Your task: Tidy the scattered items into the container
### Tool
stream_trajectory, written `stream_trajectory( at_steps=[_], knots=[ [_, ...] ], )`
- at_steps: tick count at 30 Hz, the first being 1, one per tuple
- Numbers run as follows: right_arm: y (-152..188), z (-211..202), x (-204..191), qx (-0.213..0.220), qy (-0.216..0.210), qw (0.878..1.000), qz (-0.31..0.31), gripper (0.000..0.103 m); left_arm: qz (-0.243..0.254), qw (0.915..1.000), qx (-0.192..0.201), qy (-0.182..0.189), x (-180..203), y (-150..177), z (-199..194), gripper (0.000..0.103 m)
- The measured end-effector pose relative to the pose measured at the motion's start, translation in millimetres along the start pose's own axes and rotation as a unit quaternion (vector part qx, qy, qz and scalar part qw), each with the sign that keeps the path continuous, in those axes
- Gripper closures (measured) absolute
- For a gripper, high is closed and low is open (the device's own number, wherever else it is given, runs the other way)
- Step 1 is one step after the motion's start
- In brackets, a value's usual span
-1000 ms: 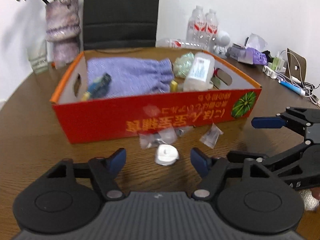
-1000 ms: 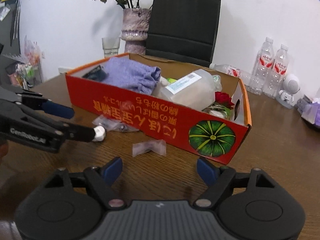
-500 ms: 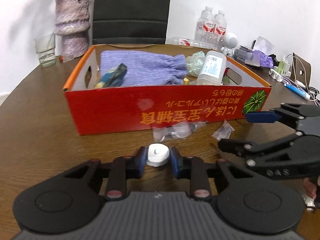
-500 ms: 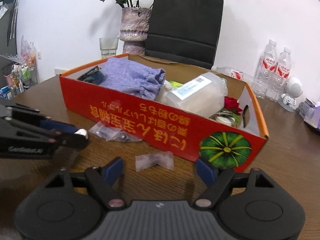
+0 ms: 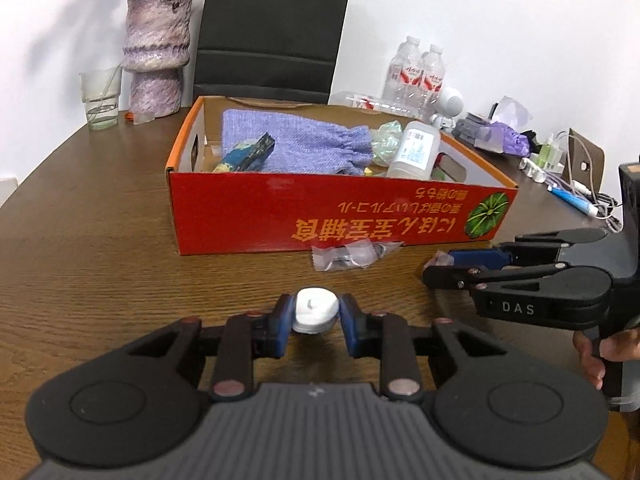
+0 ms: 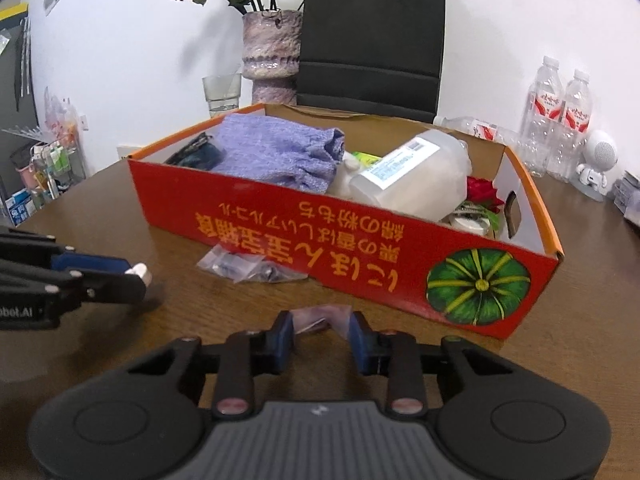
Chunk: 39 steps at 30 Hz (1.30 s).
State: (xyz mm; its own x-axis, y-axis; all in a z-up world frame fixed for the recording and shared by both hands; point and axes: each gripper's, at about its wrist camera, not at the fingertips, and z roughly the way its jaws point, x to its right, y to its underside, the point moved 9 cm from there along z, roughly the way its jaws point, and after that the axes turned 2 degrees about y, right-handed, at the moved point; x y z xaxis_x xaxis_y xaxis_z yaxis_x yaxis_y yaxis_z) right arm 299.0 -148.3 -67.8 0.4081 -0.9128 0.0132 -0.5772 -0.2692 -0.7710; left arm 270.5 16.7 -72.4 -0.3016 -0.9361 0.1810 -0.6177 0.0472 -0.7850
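The red cardboard box stands on the brown table, holding a purple cloth, a clear bottle and other small items. My left gripper is shut on a small white round piece, in front of the box's long side and low over the table. In the right wrist view that gripper comes in from the left with the white piece at its tip. The jaws of my right gripper are closing, their blue pads against a small clear plastic packet. A second clear bag with metal parts lies against the box front.
Behind the box are a purple vase, a drinking glass and a black chair. Water bottles, a white robot figure, tissues and cables crowd the table's right side. A hand holds the right gripper's handle.
My left gripper closed on the white piece and drew back from the box. My right gripper came up to the small packet and its jaws narrowed onto it.
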Motion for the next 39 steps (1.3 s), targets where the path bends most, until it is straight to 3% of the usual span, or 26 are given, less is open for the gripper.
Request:
stream_trajectory(
  at_steps=[5,10,15,19,25,27,28,29,30,31,32,36,39],
  knots=[
    [-11.2,-35.5,3.3,0.037,-0.013,0.999,0.005,0.074,0.006,0.9994,0.033,0.012,4.9,-19.3,-24.3,0.076],
    [-58.0,-63.2,12.6,0.093,-0.014,0.996,0.008,0.074,0.015,0.9959,0.088,0.008,11.9,-72.0,-38.5,0.076],
    [-113.4,-51.0,23.8,0.116,0.012,0.993,0.006,0.073,0.015,0.9926,0.121,-0.004,16.9,-127.5,-24.3,0.076],
    [-135.5,-18.1,34.0,0.098,0.027,0.995,0.015,0.073,0.014,0.9927,0.115,-0.033,12.6,-156.2,8.7,0.076],
    [-141.9,26.0,41.7,0.071,0.025,0.996,0.037,0.073,-0.007,0.996,0.081,-0.035,1.7,-168.6,60.1,0.076],
    [-142.5,34.4,43.0,0.063,0.027,0.997,0.039,0.067,-0.01,0.9965,0.075,-0.035,-2.1,-169.5,70.3,0.075],
    [-142.7,37.1,43.8,0.062,0.03,0.997,0.036,0.062,-0.013,0.9967,0.073,-0.034,-4.1,-169.6,73.7,0.067],
    [-142.3,37.9,44.6,0.063,0.034,0.997,0.032,0.05,-0.017,0.9968,0.071,-0.032,-6.1,-168.9,75.3,0.047],
    [-141.7,36.8,45.6,0.067,0.039,0.997,0.028,0.037,-0.021,0.9966,0.073,-0.033,-8.7,-167.9,75.4,0.037],
    [-140.6,34.0,46.4,0.073,0.043,0.996,0.024,0.032,-0.023,0.996,0.079,-0.035,-10.5,-166.8,73.4,0.022],
    [-139.1,30.0,47.0,0.079,0.045,0.996,0.022,0.025,-0.022,0.9954,0.085,-0.038,-12.0,-165.7,70.2,0.015],
    [-127.2,4.0,48.0,0.096,0.031,0.995,0.019,0.022,-0.015,0.9945,0.097,-0.035,-10.4,-154.5,47.9,0.0],
    [-109.7,-21.4,46.6,0.106,0.019,0.994,0.015,0.022,-0.002,0.9948,0.098,-0.027,-3.9,-137.8,26.7,0.0]
  ],
)
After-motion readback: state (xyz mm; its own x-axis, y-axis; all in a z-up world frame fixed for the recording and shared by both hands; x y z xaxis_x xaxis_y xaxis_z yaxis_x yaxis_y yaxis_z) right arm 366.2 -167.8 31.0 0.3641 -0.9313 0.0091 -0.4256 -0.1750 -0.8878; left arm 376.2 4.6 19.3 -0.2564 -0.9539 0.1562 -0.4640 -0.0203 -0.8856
